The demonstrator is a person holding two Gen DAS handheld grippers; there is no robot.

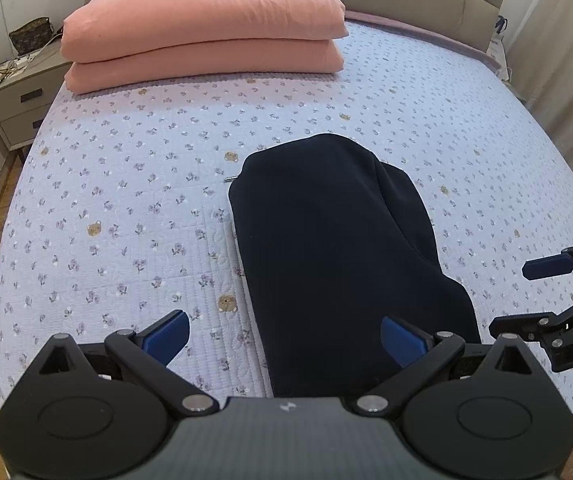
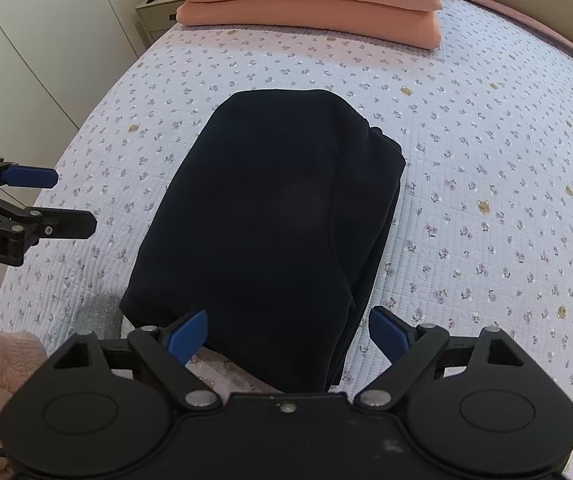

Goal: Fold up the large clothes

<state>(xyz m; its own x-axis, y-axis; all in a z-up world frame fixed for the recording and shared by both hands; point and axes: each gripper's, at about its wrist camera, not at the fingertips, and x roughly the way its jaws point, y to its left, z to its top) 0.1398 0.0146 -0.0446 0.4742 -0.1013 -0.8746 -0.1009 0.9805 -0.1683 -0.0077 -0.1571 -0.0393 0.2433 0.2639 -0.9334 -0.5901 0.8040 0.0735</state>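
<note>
Garment: a dark navy garment (image 2: 270, 216) lies on the bed (image 2: 486, 152), near the middle of the floral quilt and toward the near edge, well apart from the pink bedding at the head.
Shape so far: it is already a narrow, long bundle with layers stacked along its right side, so the side folds look done.
What is left: judging by its length, one more fold across, near end to far end, would make it compact; some smoothing of the layered edge may also be wanted.
Stage: between steps, I judge, since neither tool has hold of the cloth.
Left gripper (image 1: 286, 338): jaws spread wide, nothing between them; it hovers over the near left part of the garment, one blue pad above the quilt and the other above the dark cloth, with no visible contact.
Right gripper (image 2: 288, 336): jaws also wide open and empty, straddling the near end of the garment from above; whether the pads brush the cloth I cannot tell.
Surroundings: two folded pink quilts (image 1: 202, 28) are stacked at the head of the bed, and a bedside table (image 1: 22, 96) stands beside the bed's left side.
Risk: the thick layers could slide apart if only the top ply is pinched.
</note>
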